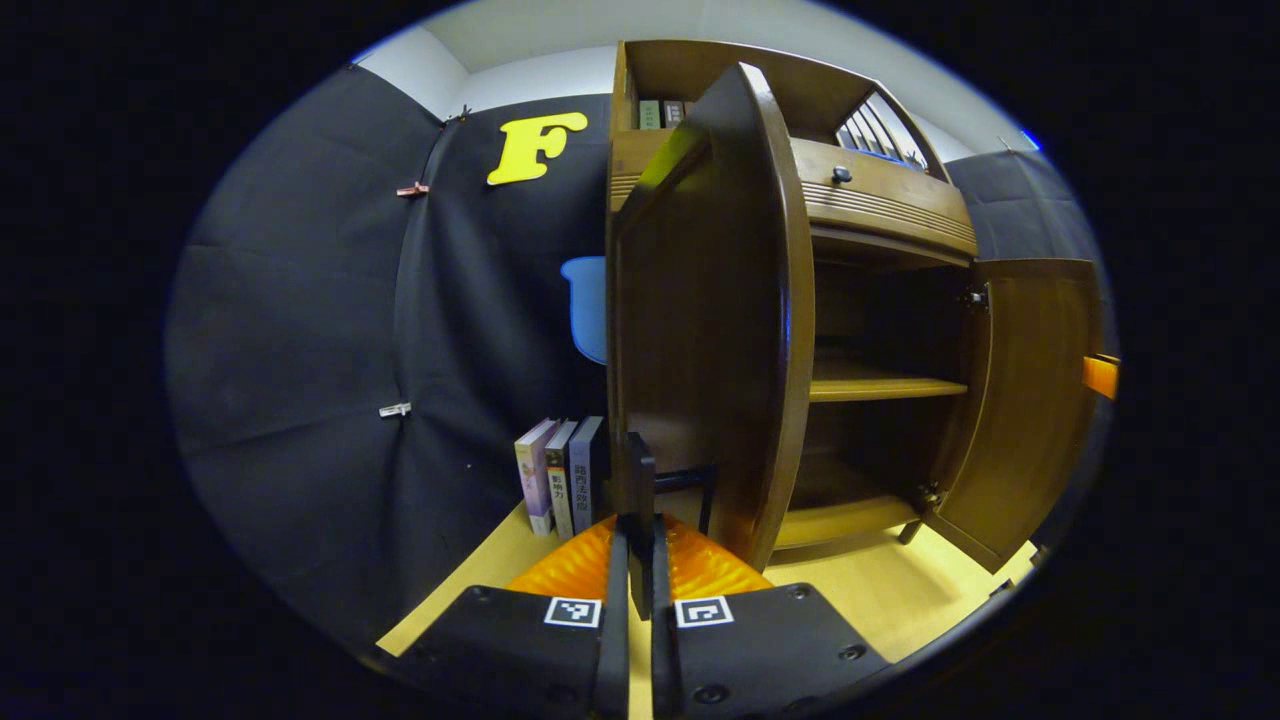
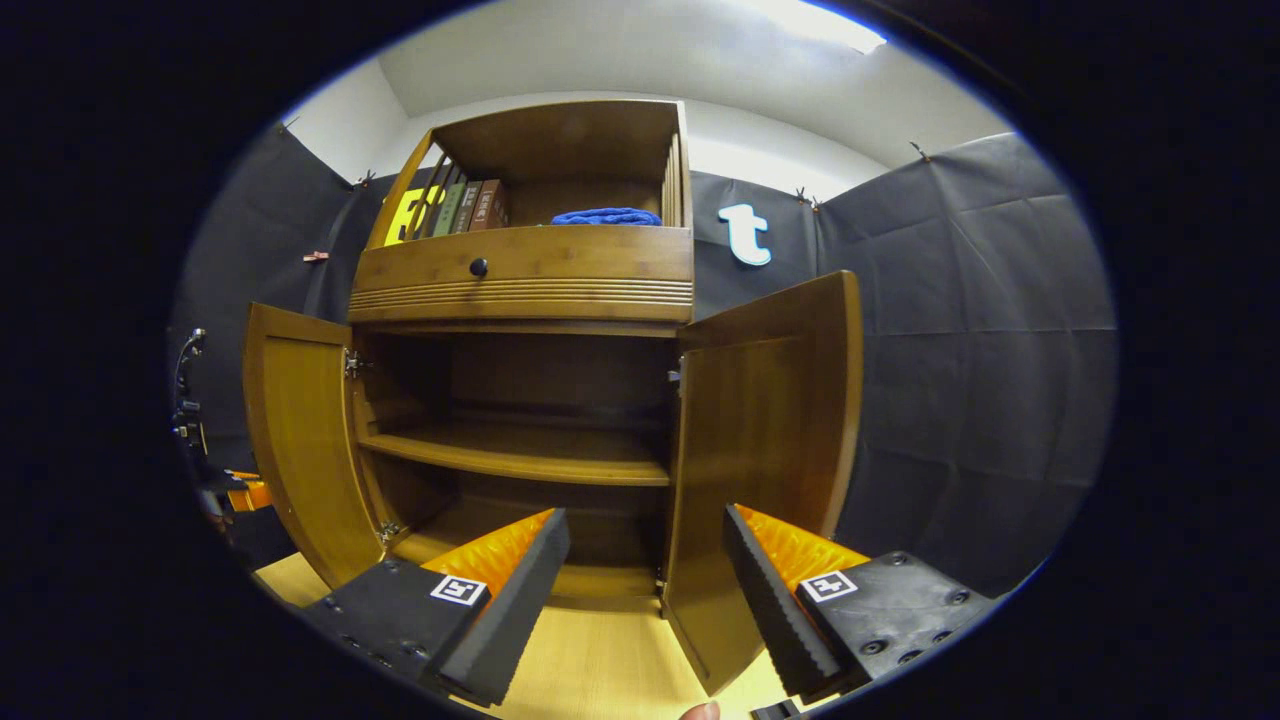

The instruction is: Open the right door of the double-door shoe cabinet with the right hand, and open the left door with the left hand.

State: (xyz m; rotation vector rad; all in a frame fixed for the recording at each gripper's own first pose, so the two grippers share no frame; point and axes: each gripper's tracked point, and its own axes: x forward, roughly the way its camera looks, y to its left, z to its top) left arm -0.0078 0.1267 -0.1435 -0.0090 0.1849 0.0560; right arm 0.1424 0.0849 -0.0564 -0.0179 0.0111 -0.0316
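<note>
The brown wooden double-door shoe cabinet [image 1: 880, 200] stands at 1 o'clock in the left gripper view, left door [image 1: 720, 320] swung out; the left gripper [image 1: 640, 600] fingers are closed together, gripping nothing visible. In the right gripper view both doors stand open, right door [image 2: 770, 450] at 3 o'clock; the right gripper [image 2: 645, 600] fingers are wide apart, empty.

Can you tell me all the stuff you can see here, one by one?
Cabinet: one, brown wood, against the black wall.
Left door: one, brown, swung open.
Right door: one, brown, swung open.
Shelf: one, brown, bare, inside the cabinet.
Drawer knob: one, dark, above the doors.
Blue cloth: one, in the top compartment.
Top books: a few, green and brown, upright beside the cloth.
Floor books: three, pale and grey, standing left of the cabinet.
Floor: pale yellow.
Left gripper: fingers together.
Right gripper: fingers apart, holding nothing.
</note>
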